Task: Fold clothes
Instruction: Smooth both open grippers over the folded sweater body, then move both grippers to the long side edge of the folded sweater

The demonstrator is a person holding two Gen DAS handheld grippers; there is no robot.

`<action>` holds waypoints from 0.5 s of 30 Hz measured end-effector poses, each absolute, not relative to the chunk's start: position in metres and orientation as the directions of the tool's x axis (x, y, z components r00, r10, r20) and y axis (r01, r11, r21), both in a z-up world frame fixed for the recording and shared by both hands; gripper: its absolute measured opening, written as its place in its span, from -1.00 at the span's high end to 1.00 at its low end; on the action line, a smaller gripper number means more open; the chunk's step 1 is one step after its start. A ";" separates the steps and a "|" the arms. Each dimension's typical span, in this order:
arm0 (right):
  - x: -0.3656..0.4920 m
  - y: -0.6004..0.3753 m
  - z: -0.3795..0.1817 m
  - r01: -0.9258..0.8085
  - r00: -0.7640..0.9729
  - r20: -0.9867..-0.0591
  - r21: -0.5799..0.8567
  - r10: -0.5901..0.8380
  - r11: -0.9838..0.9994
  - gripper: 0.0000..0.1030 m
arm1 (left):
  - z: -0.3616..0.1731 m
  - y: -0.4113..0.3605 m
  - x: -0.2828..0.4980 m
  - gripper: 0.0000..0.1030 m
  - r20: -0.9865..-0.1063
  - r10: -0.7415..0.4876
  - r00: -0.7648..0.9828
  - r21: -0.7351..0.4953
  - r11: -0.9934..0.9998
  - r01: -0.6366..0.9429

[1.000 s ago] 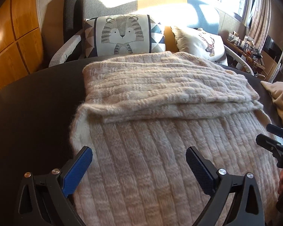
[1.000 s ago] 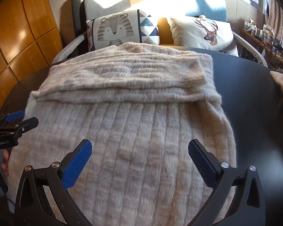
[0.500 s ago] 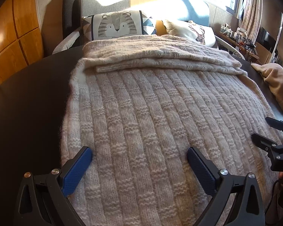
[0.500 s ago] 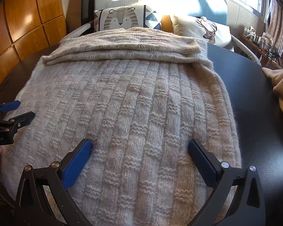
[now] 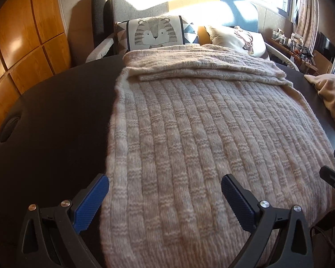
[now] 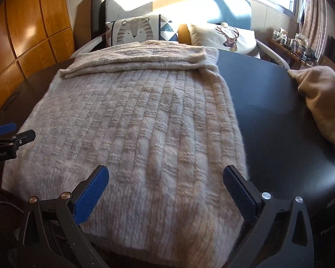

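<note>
Both claws, left claw [image 5: 165,197] and right claw [image 6: 166,188], gape at the lower frame over the soft, floppy beige ribbed-knit sweater [image 6: 131,120], best pinched at its near hem corners.

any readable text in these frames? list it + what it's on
"GenRobot.AI": white print on the body of the left tool, seen at the left edge of the right wrist view; its first letter is cut off by the frame edge.
Items on the far shelf: too small and blurred to read.
Nothing else bears text.
</note>
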State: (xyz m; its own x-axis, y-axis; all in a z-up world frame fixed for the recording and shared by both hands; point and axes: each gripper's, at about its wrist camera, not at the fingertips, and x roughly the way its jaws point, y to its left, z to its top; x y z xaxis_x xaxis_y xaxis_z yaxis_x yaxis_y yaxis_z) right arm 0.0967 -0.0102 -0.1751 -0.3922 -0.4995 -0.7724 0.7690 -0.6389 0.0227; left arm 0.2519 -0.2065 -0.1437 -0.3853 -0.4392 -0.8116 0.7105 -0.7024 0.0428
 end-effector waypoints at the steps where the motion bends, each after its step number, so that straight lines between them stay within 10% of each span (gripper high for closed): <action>1: 0.095 -0.002 -0.176 0.755 -0.394 -0.777 0.030 -0.491 -0.654 -1.00 | -0.145 -0.205 0.255 -1.00 -0.814 -0.440 -0.381 0.046 -0.701 0.712; 15: 0.080 0.030 -0.194 0.687 -0.382 -0.810 0.073 -0.444 -0.723 -1.00 | -0.152 -0.193 0.266 -1.00 -0.831 -0.429 -0.353 0.056 -0.697 0.715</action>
State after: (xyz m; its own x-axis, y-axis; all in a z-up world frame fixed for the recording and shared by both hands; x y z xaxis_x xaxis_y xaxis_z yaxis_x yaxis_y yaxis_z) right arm 0.0800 0.0299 -0.1939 -0.3819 -0.4445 -0.8103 0.6865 -0.7234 0.0733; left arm 0.2663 -0.1934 -0.1519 -0.3535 -0.4291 -0.8312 0.7149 -0.6970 0.0559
